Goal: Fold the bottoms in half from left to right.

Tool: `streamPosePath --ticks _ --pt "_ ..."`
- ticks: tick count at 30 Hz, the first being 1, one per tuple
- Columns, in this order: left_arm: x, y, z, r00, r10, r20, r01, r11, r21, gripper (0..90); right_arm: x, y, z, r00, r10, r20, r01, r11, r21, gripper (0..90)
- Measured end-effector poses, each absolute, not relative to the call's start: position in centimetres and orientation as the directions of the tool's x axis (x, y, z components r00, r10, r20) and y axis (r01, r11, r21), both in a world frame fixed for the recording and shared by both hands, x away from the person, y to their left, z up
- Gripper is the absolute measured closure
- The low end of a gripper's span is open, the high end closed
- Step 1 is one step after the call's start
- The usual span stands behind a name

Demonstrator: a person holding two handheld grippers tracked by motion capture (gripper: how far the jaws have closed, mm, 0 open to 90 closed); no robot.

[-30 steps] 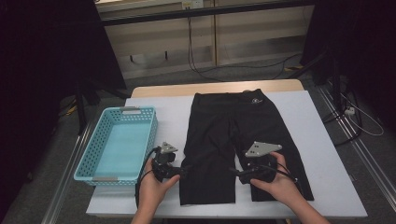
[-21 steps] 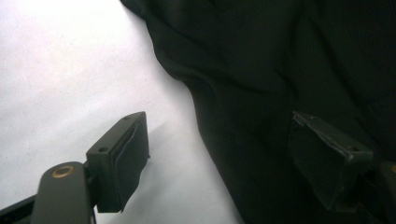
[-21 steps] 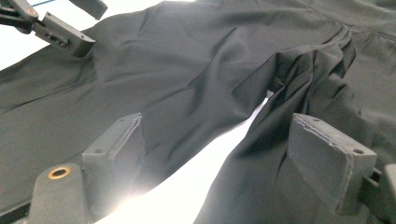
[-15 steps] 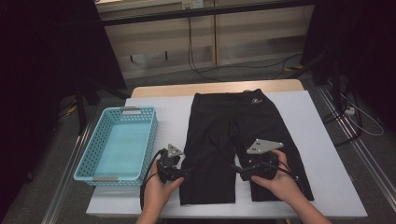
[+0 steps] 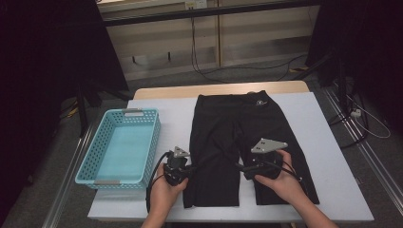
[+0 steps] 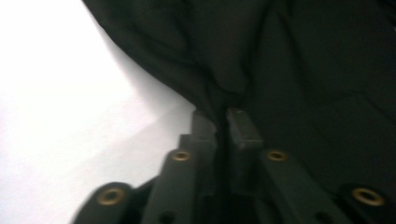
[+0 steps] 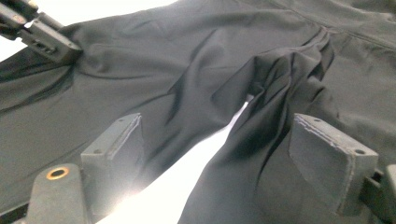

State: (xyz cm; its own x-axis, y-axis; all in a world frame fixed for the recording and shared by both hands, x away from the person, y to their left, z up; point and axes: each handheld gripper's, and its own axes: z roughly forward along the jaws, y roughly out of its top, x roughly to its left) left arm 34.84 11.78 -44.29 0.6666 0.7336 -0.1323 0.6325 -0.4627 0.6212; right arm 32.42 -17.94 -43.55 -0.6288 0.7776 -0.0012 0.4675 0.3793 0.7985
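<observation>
Black shorts (image 5: 228,128) lie flat on the white table (image 5: 332,180), waistband at the far side. My left gripper (image 5: 191,167) is at the outer edge of the left leg. Its jaws have just been closing and now pinch a fold of the black fabric (image 6: 243,70), as the left gripper view shows at the left gripper (image 6: 223,116). My right gripper (image 5: 241,167) hovers at the inner edge of the right leg with its jaws wide apart. In the right gripper view the right gripper (image 7: 219,135) straddles the bunched inner hem (image 7: 280,84), pads off the cloth, with the left gripper (image 7: 46,37) farther off.
A light blue perforated basket (image 5: 97,173) with nothing in it stands on the table's left part, close to my left hand. Bare white tabletop lies to the right of the shorts. Dark floor, cables and rails surround the table.
The left gripper has edged right onto the shorts' left edge and its jaws have closed on the fabric. The right gripper has stayed in place, still open.
</observation>
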Motion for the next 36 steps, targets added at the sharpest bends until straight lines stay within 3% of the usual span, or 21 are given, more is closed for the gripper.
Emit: streamPosePath --ticks 6,26,36 --pt "35.0 11.7 -44.1 0.669 0.717 -0.196 0.649 -0.435 0.624 87.0 33.4 -17.8 -43.4 -0.612 0.791 -0.006 0.465 0.366 0.806 17.4" --pt "34.3 9.2 -42.6 0.727 0.663 -0.176 0.576 -0.451 0.682 87.3 37.7 -15.1 -42.9 -0.533 0.845 0.032 0.476 0.269 0.838 11.6" --pt "34.3 8.2 -42.7 0.744 0.648 -0.163 0.551 -0.456 0.699 87.5 39.2 -12.8 -43.3 -0.549 0.833 0.068 0.481 0.249 0.841 11.7"
